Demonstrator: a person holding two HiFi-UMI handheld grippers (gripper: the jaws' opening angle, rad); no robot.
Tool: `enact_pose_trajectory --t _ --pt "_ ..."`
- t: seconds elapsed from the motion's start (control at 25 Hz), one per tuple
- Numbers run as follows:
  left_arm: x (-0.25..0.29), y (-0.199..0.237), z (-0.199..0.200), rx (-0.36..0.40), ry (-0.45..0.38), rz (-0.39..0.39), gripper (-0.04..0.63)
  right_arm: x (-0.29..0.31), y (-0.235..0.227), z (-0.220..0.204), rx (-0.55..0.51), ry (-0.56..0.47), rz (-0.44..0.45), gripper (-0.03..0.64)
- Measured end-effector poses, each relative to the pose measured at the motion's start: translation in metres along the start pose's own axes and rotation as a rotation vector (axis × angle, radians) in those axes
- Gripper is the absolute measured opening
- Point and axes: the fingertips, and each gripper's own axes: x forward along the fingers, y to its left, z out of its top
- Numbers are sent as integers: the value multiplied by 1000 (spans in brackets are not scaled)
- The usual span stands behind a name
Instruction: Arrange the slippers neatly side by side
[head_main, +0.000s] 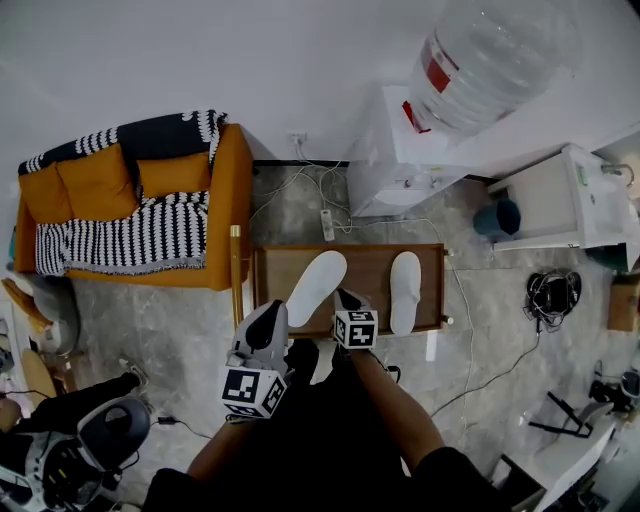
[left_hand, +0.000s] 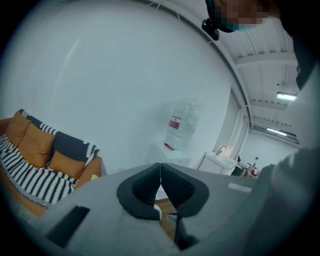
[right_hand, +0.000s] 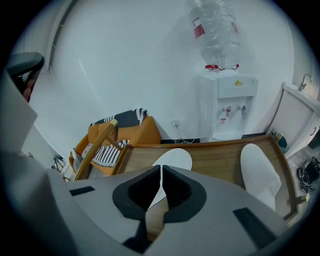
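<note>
Low wooden surface (head_main: 365, 262) sits mid-frame on a grey stone floor (head_main: 180, 330). Both white slippers are on it, well apart: the tilted slipper (head_main: 318, 285) at centre-left leans its toe to the right, and the straight slipper (head_main: 405, 290) lies toward the right end. Orange sofa (head_main: 225, 200) with a striped throw (head_main: 120, 240) at upper left, water dispenser (head_main: 385, 150) at upper right. Its bottle (head_main: 490, 60) has a red label (head_main: 435, 65), too small to read. Left gripper (left_hand: 160, 172) and right gripper (right_hand: 161, 175) both have fingers pressed together, nothing between them.
</note>
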Motion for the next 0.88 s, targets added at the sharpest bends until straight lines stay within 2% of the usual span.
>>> enact_pose_trajectory --t 0.4,0.6,0.88 --pt "-3 15 -6 -17 17 -1 17 35 9 -24 60 91 14 26" --pt "-6 25 -8 -22 23 20 17 51 10 -39 83 144 14 96" --pt "-13 33 -17 -43 33 60 17 68 7 -56 114 199 16 98"
